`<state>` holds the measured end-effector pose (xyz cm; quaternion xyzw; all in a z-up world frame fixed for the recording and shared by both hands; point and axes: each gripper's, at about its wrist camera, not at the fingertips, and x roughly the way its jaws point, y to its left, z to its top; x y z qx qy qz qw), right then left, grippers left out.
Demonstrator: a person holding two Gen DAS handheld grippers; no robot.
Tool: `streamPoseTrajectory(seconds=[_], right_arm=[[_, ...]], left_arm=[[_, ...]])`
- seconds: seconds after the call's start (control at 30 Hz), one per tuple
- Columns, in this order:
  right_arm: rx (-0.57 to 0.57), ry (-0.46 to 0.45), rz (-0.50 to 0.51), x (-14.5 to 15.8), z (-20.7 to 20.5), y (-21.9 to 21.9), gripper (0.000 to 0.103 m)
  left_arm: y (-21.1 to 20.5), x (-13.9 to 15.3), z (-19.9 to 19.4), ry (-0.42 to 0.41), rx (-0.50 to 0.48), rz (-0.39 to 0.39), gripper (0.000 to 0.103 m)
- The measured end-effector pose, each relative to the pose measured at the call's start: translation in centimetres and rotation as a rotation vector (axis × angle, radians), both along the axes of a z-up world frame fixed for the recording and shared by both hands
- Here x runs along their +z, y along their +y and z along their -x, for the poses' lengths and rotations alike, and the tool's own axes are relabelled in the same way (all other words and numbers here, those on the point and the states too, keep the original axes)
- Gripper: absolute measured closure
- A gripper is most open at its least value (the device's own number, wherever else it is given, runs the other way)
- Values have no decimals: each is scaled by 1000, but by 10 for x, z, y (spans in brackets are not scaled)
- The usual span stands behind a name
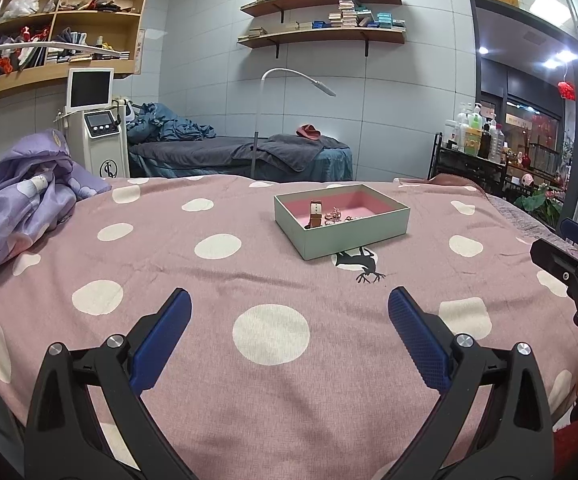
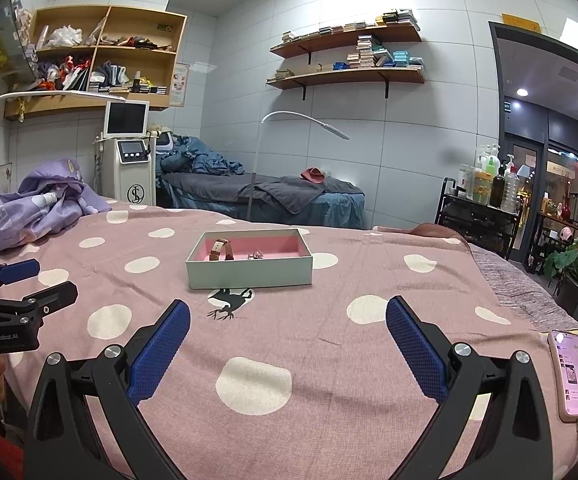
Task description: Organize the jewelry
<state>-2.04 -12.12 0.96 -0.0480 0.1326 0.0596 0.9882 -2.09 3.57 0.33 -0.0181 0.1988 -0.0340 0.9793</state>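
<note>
A pale green box point(image 1: 353, 236) with a pink lining sits on the pink dotted blanket point(image 1: 209, 280). Inside lie a brown-strapped watch point(image 1: 315, 213) and small metal jewelry pieces point(image 1: 335, 216). The box point(image 2: 249, 272), watch point(image 2: 221, 250) and jewelry point(image 2: 256, 255) also show in the right wrist view. My left gripper point(image 1: 289, 304) is open and empty, well short of the box. My right gripper point(image 2: 287, 312) is open and empty, also short of the box. Each gripper shows at the edge of the other's view: right gripper point(image 1: 573, 258), left gripper point(image 2: 29, 284).
A phone point(image 2: 573, 376) on a cable lies on the blanket at the right. A crumpled purple quilt point(image 1: 21, 208) lies at the left. Behind are a treatment bed point(image 1: 241, 152), a white machine point(image 1: 97, 132), a floor lamp point(image 1: 261, 120) and a bottle cart point(image 1: 473, 152).
</note>
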Motion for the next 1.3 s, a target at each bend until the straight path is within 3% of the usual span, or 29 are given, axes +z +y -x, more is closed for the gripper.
streamPoseTrajectory(seconds=[1.3], right_arm=[[5,6,-4,0,1,3,7]], left_arm=[[-4,2,2,-17,-4,6,6]])
